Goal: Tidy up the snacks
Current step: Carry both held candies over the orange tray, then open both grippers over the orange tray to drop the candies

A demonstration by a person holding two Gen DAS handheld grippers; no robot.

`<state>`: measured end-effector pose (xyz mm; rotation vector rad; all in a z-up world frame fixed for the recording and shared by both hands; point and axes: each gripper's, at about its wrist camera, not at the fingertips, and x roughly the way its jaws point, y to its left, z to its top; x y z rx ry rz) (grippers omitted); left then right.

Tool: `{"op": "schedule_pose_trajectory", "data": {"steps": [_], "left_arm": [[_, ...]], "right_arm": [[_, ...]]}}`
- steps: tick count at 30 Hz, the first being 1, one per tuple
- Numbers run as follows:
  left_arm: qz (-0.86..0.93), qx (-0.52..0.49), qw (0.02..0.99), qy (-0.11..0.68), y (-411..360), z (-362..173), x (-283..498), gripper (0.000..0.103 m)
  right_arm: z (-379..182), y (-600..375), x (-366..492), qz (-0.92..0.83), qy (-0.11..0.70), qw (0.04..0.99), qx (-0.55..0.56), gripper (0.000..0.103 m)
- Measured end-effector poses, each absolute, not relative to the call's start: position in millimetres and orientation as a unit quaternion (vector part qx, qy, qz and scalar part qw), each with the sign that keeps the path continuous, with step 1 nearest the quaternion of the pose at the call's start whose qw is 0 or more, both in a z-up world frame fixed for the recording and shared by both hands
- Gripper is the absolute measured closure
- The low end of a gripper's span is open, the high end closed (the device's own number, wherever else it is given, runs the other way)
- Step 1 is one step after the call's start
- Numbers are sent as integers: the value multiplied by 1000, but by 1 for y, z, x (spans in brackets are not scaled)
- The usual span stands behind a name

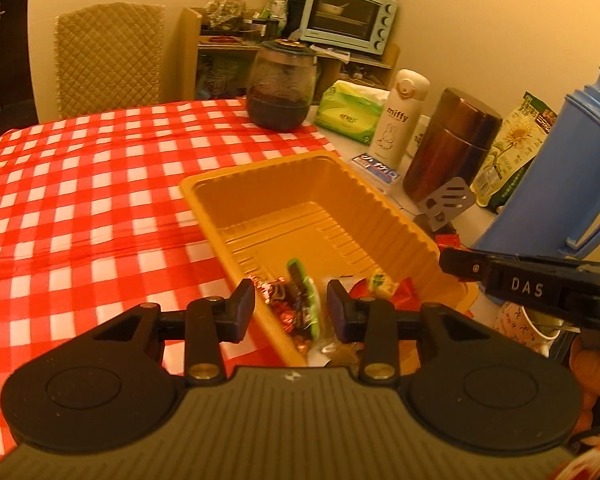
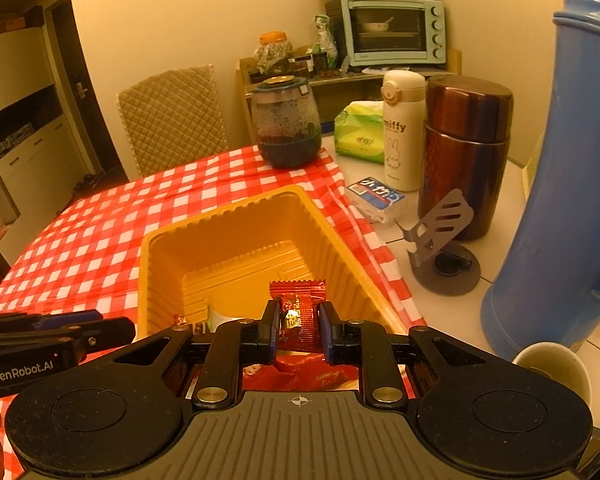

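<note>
The near end of the yellow tray (image 1: 380, 216) is hidden behind both gripper bodies, so the snacks lying there are seen only in part. In the left wrist view a green-edged wrapper (image 1: 302, 300), a crumpled foil wrapper (image 1: 278, 300) and a pale green-and-yellow sweet (image 1: 384, 285) can be made out at the tray's near end; red wrappers beside them are too blurred and covered to be counted. The far half of the tray floor is bare, and its four ribbed walls are seen whole only at the far end.

The left gripper (image 1: 290, 310) is held over the tray's near left corner with its jaws parted a little; nothing is pressed between the pads, though the wrappers show through the gap. The right gripper (image 2: 299, 326) is closed on one red candy packet (image 2: 298, 312), held upright above the tray's near end, its crimped top edge standing clear above the fingertips.

The tray sits at the right edge of the red-and-white checked tablecloth (image 1: 80, 184), which is free of things to the left and behind, up to a single dark glass jar (image 1: 282, 88) at its far right corner. Past the cloth's right edge the white table is crowded: one white bottle (image 2: 402, 132), one brown flask (image 2: 466, 152), one blue jug (image 2: 560, 200) cut off by the frame, one grey phone stand (image 2: 444, 240), one small blue-and-white packet (image 2: 378, 198), one green tissue pack (image 2: 360, 132) and one cup (image 2: 552, 368), partly hidden.
</note>
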<state>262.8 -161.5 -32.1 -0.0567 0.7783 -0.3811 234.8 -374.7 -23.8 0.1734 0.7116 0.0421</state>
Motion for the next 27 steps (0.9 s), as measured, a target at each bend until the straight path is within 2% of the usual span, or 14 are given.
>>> {"op": "schedule_pose_trajectory", "data": {"steps": [17, 19, 20, 21, 22, 23, 27], "left_arm": [[-176, -24, 906, 383, -151, -37, 265, 60], [-174, -24, 907, 383, -150, -37, 265, 52], [-174, -25, 907, 384, -149, -38, 265, 47], [-173, -26, 907, 383, -148, -38, 265, 40], [-172, -27, 907, 383, -147, -38, 264, 36], [-170, -27, 908, 383, -146, -38, 263, 35], [-161, -30, 908, 385, -140, -39, 261, 28]], "right_arm": [[-23, -353, 259, 54, 350, 932, 79, 81], [-24, -353, 263, 67, 351, 930, 91, 81], [-25, -355, 264, 71, 352, 928, 102, 73], [-25, -357, 265, 68, 353, 927, 112, 46], [-25, -360, 265, 63, 351, 927, 120, 33], [-25, -364, 264, 59, 345, 928, 130, 27], [-23, -374, 260, 45, 343, 927, 143, 27]]}}
